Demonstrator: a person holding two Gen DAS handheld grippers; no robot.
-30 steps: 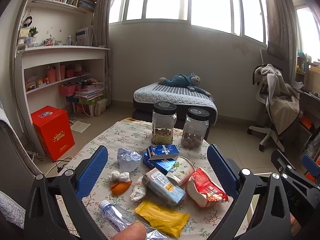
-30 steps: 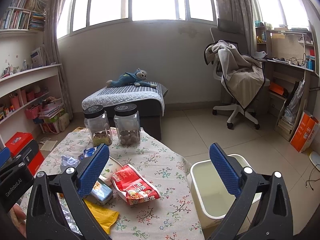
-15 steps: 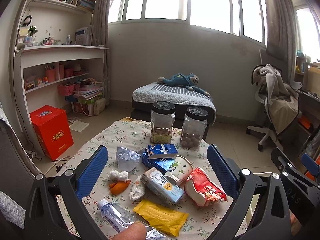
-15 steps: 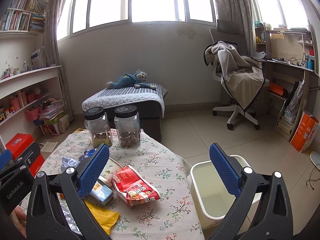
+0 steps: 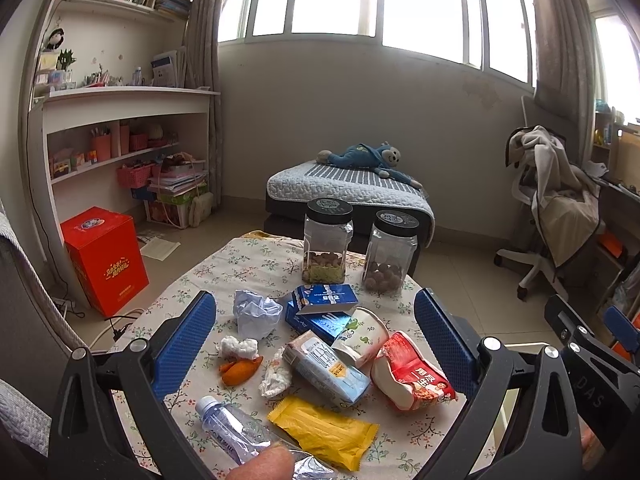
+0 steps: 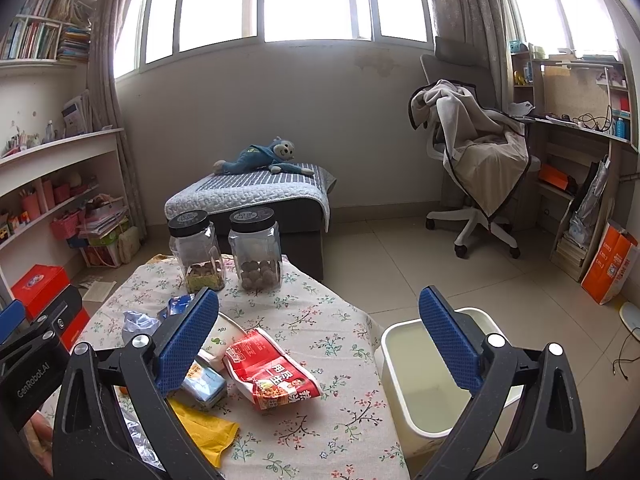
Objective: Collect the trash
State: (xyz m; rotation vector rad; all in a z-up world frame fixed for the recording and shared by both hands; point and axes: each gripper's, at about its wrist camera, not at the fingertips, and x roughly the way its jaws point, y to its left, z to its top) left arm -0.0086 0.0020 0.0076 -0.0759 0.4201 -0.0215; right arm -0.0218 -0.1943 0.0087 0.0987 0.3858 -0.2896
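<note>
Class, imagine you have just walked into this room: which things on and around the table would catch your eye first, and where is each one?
First comes the litter spread over the flowered table: a red snack bag toward the right, a yellow wrapper at the near edge and a crumpled paper ball toward the left. Behind it, two black-lidded jars stand at the far edge. A white bin stands on the floor to the table's right.

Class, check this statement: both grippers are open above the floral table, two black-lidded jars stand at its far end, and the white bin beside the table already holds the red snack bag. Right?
One detail is wrong. The right wrist view shows the white bin with no trash inside; the red snack bag lies on the floral table. The rest stands: left gripper and right gripper open, two jars at the far end.
</note>
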